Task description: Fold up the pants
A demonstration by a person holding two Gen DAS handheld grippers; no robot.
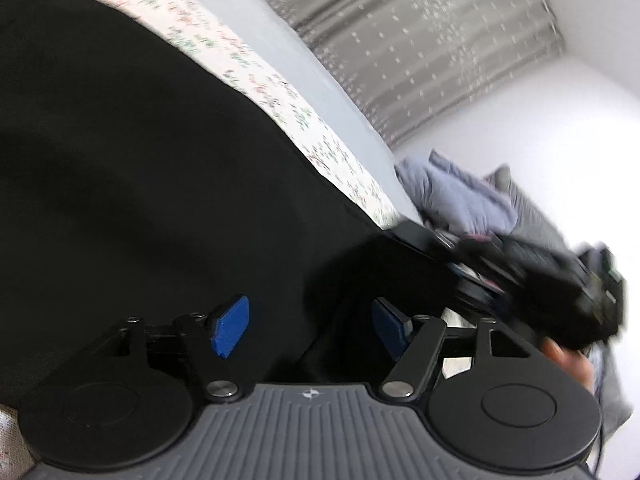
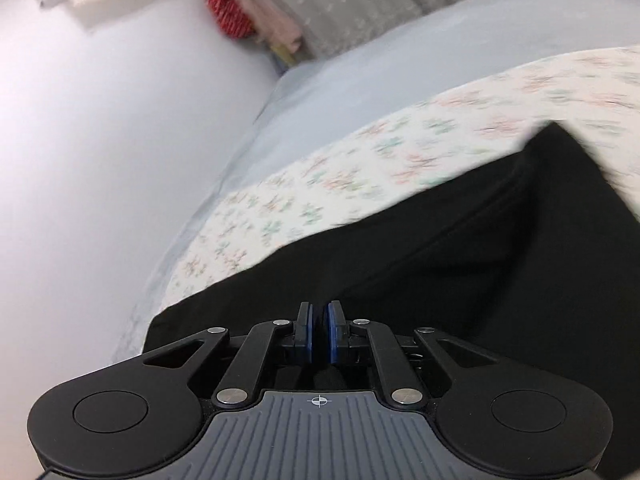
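Pants (image 1: 140, 184), black, lie spread on a floral sheet (image 1: 280, 92) over the bed. Left tongs (image 1: 310, 330) stand wide apart above the cloth, gripping nothing. Right tongs (image 2: 319, 334) are nearly together at the pants' edge, with what looks like dark cloth pinched between the blue pads (image 2: 306, 334).

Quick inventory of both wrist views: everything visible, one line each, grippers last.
pants: 1, black, spread on the floral sheet
floral sheet: 1, cream, under the pants
blue bedding: 1, pale, beyond the sheet
curtain: 1, grey, behind the bed
crumpled clothes: pile, lavender-grey, by the wall
red item: 1, blurred, corner
left gripper: open, over the pants
right gripper: nearly shut, dark fabric between the pads
hand: partly visible
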